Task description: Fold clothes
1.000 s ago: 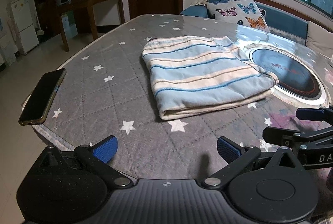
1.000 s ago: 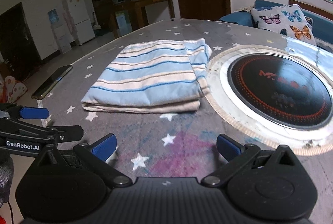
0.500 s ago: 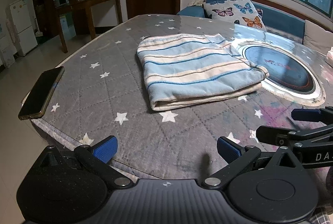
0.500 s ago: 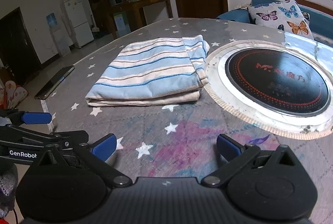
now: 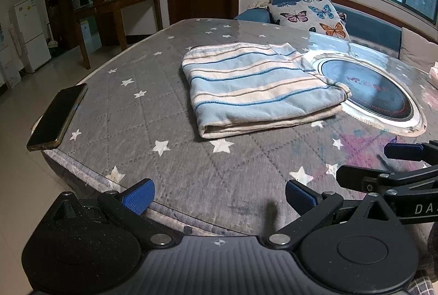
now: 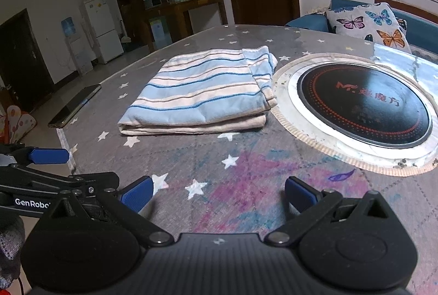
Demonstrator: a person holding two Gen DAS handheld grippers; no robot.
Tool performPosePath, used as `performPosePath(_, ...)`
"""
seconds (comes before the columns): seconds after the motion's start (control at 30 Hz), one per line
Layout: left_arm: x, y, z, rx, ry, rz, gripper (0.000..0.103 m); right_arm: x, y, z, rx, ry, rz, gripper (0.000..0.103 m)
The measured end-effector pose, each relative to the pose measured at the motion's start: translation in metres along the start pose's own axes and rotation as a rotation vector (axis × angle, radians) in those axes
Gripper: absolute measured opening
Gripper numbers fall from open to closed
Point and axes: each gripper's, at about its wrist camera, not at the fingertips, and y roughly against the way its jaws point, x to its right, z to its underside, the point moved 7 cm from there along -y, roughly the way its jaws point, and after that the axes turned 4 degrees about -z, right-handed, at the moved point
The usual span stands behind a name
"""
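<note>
Folded striped cloth (image 5: 260,86) lies on the table (image 5: 164,108); left gripper (image 5: 219,192) and right gripper (image 6: 217,189) fingers spread wide, empty.

Home living room, sofa (image 5: 364,21), fridge (image 6: 102,26) (white)

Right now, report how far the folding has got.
Done, by the look of it: the striped cloth lies folded in a flat rectangular stack on the star-print table cover, beside the round cooktop. In hand: nothing; the left gripper and right gripper are both open and short of the cloth. Left: no other garment shows, so perhaps only a tighter fold, if wanted.
</note>
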Motion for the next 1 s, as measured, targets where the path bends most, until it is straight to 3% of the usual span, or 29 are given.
performPosePath(1.0, 0.0003, -0.0008, 0.0037, -0.008, 0.003, -0.006, 0.103, -0.0006, -0.0015, 0.0027, -0.006, -0.013, -0.010, 0.103)
